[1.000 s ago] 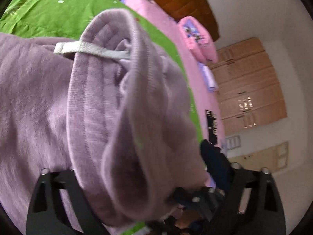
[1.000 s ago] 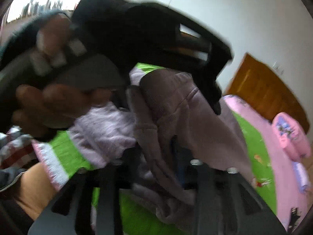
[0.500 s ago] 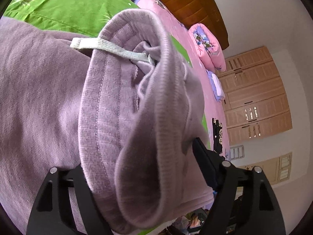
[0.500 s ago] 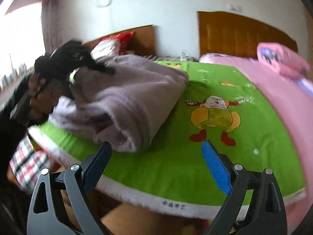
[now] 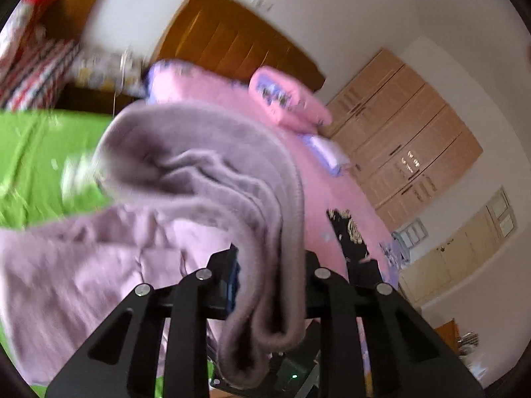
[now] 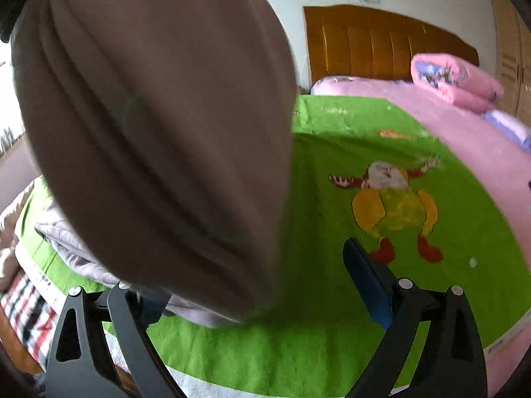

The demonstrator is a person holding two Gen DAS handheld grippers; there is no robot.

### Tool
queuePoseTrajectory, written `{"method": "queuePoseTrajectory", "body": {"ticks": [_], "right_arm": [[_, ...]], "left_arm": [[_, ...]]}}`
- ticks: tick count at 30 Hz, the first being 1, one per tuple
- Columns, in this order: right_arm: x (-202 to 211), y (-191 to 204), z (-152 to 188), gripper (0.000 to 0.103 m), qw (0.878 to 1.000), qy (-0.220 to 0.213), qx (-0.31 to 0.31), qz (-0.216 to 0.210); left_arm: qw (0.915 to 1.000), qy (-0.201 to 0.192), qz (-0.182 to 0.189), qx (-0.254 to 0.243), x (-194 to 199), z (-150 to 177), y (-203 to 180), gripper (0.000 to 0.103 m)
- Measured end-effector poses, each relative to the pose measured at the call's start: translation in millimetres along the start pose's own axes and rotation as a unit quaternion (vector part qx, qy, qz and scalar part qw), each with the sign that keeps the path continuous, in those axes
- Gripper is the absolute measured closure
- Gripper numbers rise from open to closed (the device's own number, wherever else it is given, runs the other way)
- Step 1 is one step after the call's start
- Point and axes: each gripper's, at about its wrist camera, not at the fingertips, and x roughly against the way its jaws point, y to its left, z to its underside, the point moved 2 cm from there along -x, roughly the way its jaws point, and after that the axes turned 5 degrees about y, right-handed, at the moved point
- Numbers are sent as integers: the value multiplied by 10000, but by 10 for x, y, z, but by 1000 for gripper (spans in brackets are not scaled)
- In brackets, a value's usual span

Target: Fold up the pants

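1. Left gripper (image 5: 270, 278): the two black fingers stand close together, clamped on a thick folded band of the mauve pants (image 5: 212, 172). The fabric runs down between the jaws and bulges out below them.
2. The rest of the pants drapes away to the left in the left wrist view, pale and blurred, over the green bedspread (image 5: 30, 152). Whether the cloth rests on the bed or hangs above it cannot be told from this view.
3. Right gripper (image 6: 259, 285): fingers spread wide apart and released. The right finger (image 6: 368, 285), with a blue pad, stands bare over the bedspread and touches nothing.
4. The left finger of the right gripper is partly hidden behind the pants; contact there cannot be confirmed.
5. In the right wrist view a large fold of the pants (image 6: 159, 126) fills the upper left, dark and blurred, close to the lens. A paler portion (image 6: 73, 252) lies low near the bed's left edge.
6. The bedspread (image 6: 332, 348) carries a cartoon figure (image 6: 395, 205), uncovered, right of the pants.
7. Beyond: a pink quilt (image 5: 332, 192), a rolled pink pillow (image 6: 454, 79) and a wooden headboard (image 6: 381, 46).
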Motion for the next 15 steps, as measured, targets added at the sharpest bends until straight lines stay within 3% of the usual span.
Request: {"method": "queuePoseTrajectory", "body": {"ticks": [4,8,11,13,15], "right_arm": [[63,129,25,10,9985,-191,463,198],[48,188,30,10,9958,-299,765,412],[35,227,55,10,9945,-276,916,434],[30,259,60,10,9930,-282,1033,505],[40,275,67,10,9912,-293,1131,615]], "left_arm": [[9984,-413,-62,379,489,80,431,79],[9885,-563,-176,1395,768,549,1469,79],[9698,-528,169,2374,640,1093,2324,79],[9602,-592,509,2681,540,1382,2623,79],[9614,-750,643,2569,534,1456,2627,79]]}}
